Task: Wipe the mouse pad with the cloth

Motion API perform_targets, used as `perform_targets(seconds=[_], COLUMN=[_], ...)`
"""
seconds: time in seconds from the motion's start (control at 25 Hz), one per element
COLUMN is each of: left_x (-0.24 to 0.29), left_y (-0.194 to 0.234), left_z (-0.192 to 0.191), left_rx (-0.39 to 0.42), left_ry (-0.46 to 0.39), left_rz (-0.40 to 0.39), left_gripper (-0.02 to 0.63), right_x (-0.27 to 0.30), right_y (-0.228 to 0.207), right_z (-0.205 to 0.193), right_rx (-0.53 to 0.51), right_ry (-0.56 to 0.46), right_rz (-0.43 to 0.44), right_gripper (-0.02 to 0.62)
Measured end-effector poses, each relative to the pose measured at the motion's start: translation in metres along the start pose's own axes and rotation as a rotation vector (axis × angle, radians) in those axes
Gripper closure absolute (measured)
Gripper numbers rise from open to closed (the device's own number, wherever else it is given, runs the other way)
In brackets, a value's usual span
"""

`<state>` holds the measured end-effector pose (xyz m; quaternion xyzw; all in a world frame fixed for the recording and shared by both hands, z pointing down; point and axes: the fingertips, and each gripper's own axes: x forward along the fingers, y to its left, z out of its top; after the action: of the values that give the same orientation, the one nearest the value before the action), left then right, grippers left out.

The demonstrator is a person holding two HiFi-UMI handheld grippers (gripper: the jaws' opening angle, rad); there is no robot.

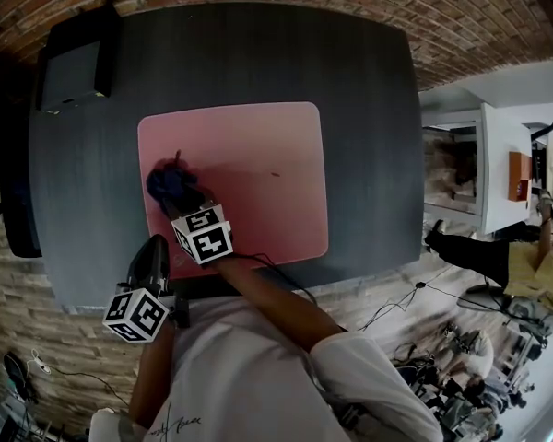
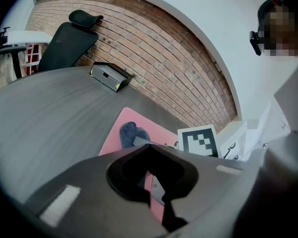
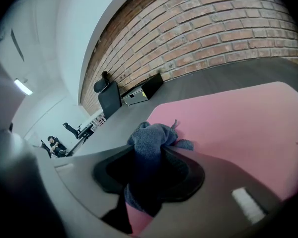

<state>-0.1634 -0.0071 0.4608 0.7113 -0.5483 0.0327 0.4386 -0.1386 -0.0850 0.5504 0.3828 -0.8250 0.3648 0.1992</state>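
The head view looks steeply down on the tabletop (image 1: 369, 155) from above. Both gripper views sit low over it, facing the brick wall (image 2: 179, 58). All three share the pad (image 1: 258, 173).

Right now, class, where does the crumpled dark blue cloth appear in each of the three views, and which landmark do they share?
Head view: crumpled dark blue cloth left of centre, near the left edge of the pink rectangular mouse pad.
Left gripper view: centre, lying on the pad.
Right gripper view: low centre, clamped between the right gripper's jaws.
Shared landmark: the flat black box by the brick wall.
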Motion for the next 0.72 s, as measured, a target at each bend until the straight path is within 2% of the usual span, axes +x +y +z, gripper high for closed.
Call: perform_targets(seconds=[0.32,0.72], left_x=[0.002,0.006], left_y=[-0.016,-0.026], left_z=[-0.013,-0.017], left_rx=[0.010,0.011], left_ry=[0.026,0.031], left_rz=[-0.026,-0.056], left_gripper=[0.600,0.600], right_x=[-0.011,-0.036], right_y=[-0.012,-0.045], right_z=[-0.002,-0.003], right_rx=[0.009,0.027], right_ry=[-0.001,-0.007], right_rz=[-0.019,-0.094], right_gripper=[0.454,0.454])
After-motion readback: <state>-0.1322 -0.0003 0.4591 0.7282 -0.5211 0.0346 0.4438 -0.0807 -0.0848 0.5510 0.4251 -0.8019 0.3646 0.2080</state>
